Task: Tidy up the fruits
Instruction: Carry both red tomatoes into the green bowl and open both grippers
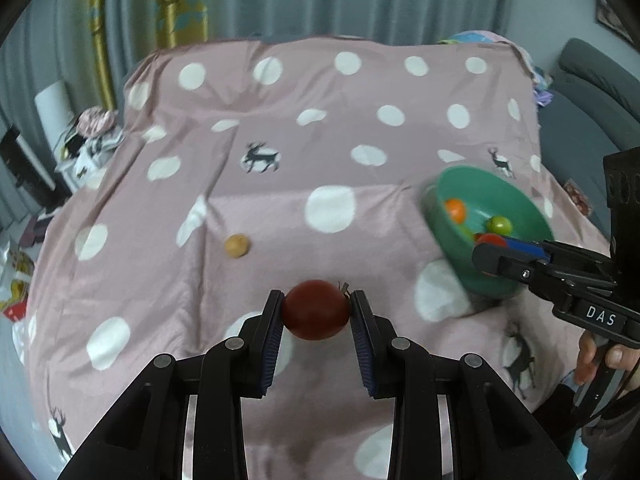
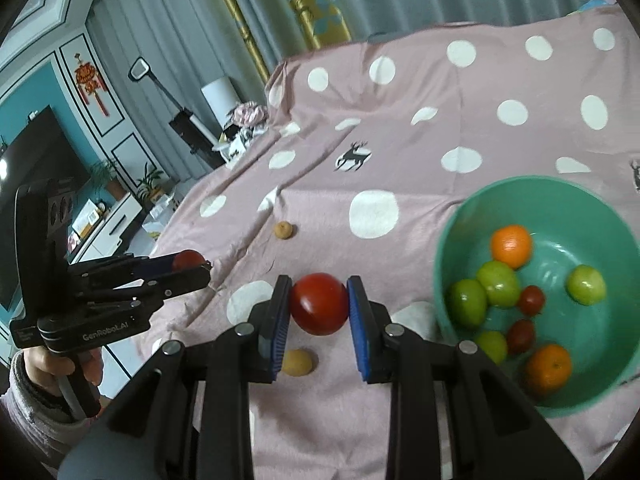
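Task well advanced: the green bowl (image 2: 538,216) at 3 o'clock in the right wrist view already holds oranges, green fruits and small red ones. Two tan fruits, one far (image 2: 283,229) and one near (image 2: 296,362), lie loose on the spotted bedcover (image 2: 400,128). The left gripper (image 1: 317,308) pinches a dark red tomato (image 1: 316,310); the right gripper (image 2: 319,304) pinches a bright red tomato (image 2: 319,303). Both tomatoes are off the cover, neither yet in the bowl.

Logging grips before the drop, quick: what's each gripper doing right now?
Left gripper: closed on a dark red tomato.
Right gripper: closed on a red tomato, beside the green bowl.
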`<state>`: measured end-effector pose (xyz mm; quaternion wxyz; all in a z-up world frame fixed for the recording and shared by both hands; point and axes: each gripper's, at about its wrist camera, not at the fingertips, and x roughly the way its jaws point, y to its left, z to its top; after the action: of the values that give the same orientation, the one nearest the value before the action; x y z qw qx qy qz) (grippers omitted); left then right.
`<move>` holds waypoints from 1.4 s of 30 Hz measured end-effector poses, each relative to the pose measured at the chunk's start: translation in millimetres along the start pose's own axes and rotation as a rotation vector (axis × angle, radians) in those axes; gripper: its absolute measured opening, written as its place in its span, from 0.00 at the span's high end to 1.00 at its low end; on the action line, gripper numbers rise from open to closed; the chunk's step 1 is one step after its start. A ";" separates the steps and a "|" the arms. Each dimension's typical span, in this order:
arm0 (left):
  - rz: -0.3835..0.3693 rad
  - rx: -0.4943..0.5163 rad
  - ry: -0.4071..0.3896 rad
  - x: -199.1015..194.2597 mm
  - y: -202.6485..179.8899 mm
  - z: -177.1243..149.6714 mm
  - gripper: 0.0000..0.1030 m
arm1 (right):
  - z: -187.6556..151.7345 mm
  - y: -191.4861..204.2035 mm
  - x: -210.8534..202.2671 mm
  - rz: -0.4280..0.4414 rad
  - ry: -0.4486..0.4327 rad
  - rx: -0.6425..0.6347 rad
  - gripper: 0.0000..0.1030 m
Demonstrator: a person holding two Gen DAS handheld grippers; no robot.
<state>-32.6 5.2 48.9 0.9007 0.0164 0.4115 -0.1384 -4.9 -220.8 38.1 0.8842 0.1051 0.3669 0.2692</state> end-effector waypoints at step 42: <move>-0.179 0.304 0.060 111.9 -178.3 55.3 0.67 | -31.5 -128.5 -61.1 -0.307 -0.063 0.188 0.70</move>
<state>31.1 -200.5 17.0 0.8593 0.1196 0.4122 -0.2781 -11.6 -362.0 2.7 0.9123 0.1385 0.3742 0.0922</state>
